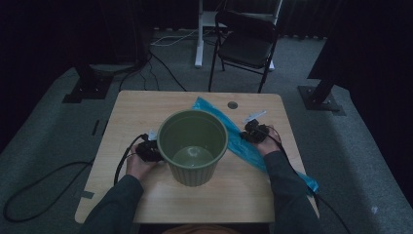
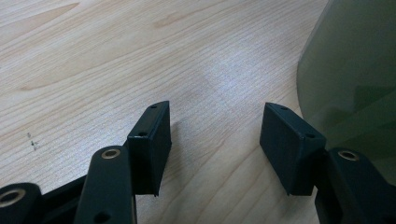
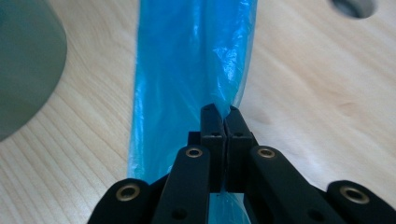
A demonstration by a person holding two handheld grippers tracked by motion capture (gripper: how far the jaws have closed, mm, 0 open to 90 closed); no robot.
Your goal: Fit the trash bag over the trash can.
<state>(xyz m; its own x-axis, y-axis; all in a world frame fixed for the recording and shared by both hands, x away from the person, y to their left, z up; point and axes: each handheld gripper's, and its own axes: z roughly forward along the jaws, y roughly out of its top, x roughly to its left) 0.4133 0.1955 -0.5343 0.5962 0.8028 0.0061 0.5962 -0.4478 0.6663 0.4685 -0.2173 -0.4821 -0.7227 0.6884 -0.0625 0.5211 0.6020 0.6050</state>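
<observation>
Dark sleeves and two hands come in at the bottom of the high view, where the left gripper (image 1: 155, 146) sits just beside a green ribbed bin (image 1: 193, 146) standing upright mid-worktop (image 1: 146, 105), and the right gripper (image 1: 249, 130) rests on a long blue plastic bag (image 1: 243, 146) lying diagonally at the bin's right. Along the left gripper (image 2: 215, 135) view, its fingers stand wide apart over bare wood with nothing between them, the bin wall (image 2: 355, 79) curving just past the right-hand finger. Along the right gripper (image 3: 226, 122) view, the fingers are pressed together, pinching a gathered fold of the blue bag (image 3: 187, 60).
</observation>
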